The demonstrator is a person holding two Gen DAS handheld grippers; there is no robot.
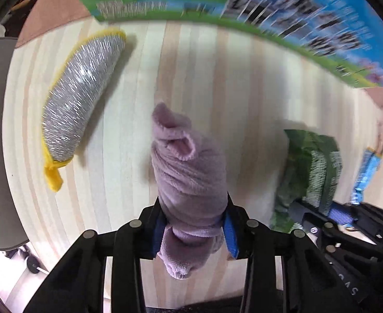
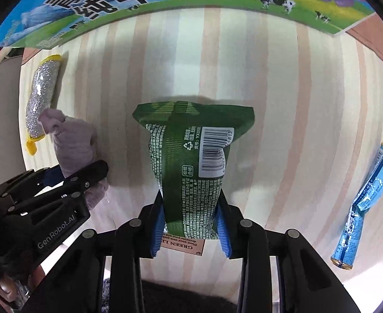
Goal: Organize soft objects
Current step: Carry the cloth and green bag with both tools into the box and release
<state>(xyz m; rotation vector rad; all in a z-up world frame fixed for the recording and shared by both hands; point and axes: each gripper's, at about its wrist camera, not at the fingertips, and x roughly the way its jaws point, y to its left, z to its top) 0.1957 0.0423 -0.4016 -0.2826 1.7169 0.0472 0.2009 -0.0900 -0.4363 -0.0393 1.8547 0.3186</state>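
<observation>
1. A rolled lilac cloth (image 1: 188, 172) is being pinched between the blue pads of the left gripper (image 1: 195, 224), jaws narrowed onto it, the roll sticking out ahead over the striped wooden table (image 1: 217, 83).
2. A green packet (image 2: 191, 161) is being squeezed at its lower end by the right gripper (image 2: 191, 224), barcode facing the camera.
3. A silver scouring pad with yellow trim (image 1: 79, 104) is being seen lying ahead-left of the left gripper.
4. A blue wrapper (image 2: 366, 200) is being shown clearly far right only in the right view; the left view is blurred.
5. A milk carton box (image 2: 139, 2) is being seen beyond both.
</observation>
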